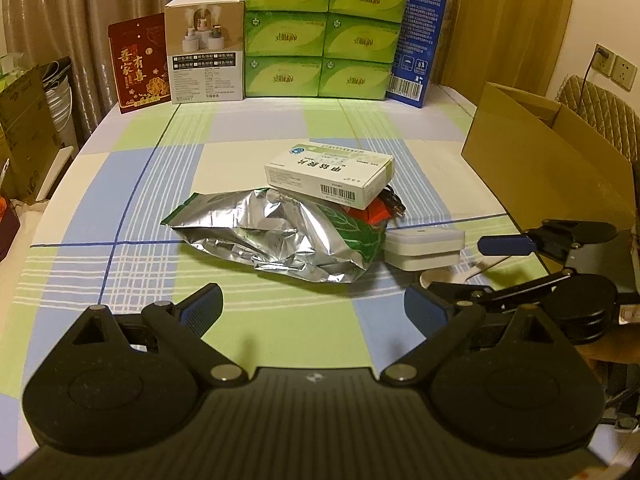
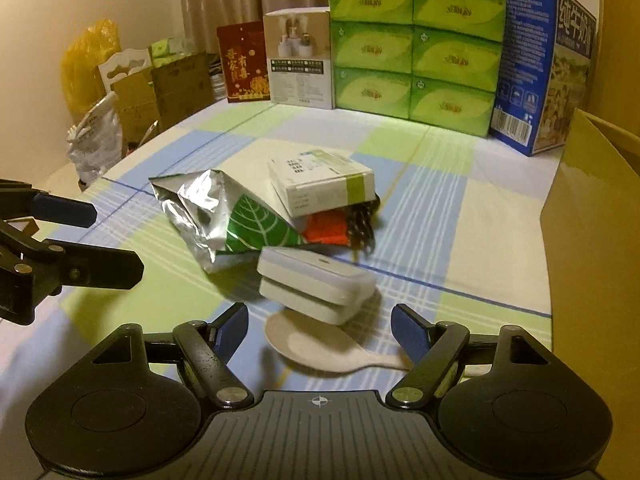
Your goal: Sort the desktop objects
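Note:
A heap lies mid-table on the checked cloth: a crumpled foil bag [image 1: 280, 236] [image 2: 200, 208] with a green leaf print and a white-and-green medicine box [image 1: 332, 176] [image 2: 320, 188] propped on an orange item [image 2: 324, 228] and a black cable [image 2: 362, 224]. Nearest to me, a white two-layer case [image 1: 424, 248] [image 2: 316, 284] rests on a cream spoon [image 2: 312, 344]. My right gripper [image 2: 320, 320] [image 1: 476, 266] stands open just short of the case, over the spoon's bowl, its pads touching nothing. My left gripper [image 1: 312, 304] [image 2: 116, 242] is open and empty in front of the foil bag.
An open cardboard box [image 1: 540, 152] [image 2: 592, 220] stands at the right edge. Along the back stand green tissue packs [image 1: 324, 32], a blue carton [image 1: 420, 36], a white product box [image 1: 206, 52] and a red packet [image 1: 138, 64]. Bags and cartons [image 2: 120, 92] crowd the floor at the left.

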Demonstrator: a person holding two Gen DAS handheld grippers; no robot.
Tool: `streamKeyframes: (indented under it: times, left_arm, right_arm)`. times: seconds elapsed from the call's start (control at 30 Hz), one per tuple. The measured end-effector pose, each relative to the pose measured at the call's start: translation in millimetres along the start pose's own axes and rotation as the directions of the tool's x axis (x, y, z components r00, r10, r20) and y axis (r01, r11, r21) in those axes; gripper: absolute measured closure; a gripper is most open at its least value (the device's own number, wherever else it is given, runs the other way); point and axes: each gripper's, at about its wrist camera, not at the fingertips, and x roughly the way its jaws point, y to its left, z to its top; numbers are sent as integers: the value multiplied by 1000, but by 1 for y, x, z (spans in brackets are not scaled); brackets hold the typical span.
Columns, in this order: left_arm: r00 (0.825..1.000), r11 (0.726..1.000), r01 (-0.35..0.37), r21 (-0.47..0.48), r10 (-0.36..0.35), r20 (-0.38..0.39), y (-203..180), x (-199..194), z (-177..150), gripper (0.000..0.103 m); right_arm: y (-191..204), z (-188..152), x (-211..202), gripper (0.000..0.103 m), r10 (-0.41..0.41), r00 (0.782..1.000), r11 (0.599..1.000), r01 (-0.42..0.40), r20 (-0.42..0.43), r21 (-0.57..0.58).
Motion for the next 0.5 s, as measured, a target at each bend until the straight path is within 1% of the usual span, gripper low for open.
streamKeyframes:
  times: [0.2, 0.27, 0.5]
  left_arm:
    - [1000, 1000, -13, -20, 13, 7, 6, -3, 2, 8]
    - [1000, 999, -26, -32, 26, 8, 9, -4, 3, 8]
    - [999, 995, -49, -82, 50, 9, 21, -4, 6, 8]
  right_arm:
    - [1, 7, 7, 26, -44, 999, 994, 41, 30, 102]
    - [2, 9, 11, 26, -61, 998, 991, 56, 34, 122]
    - [5, 13, 24, 26, -79, 997, 981, 73, 26, 179]
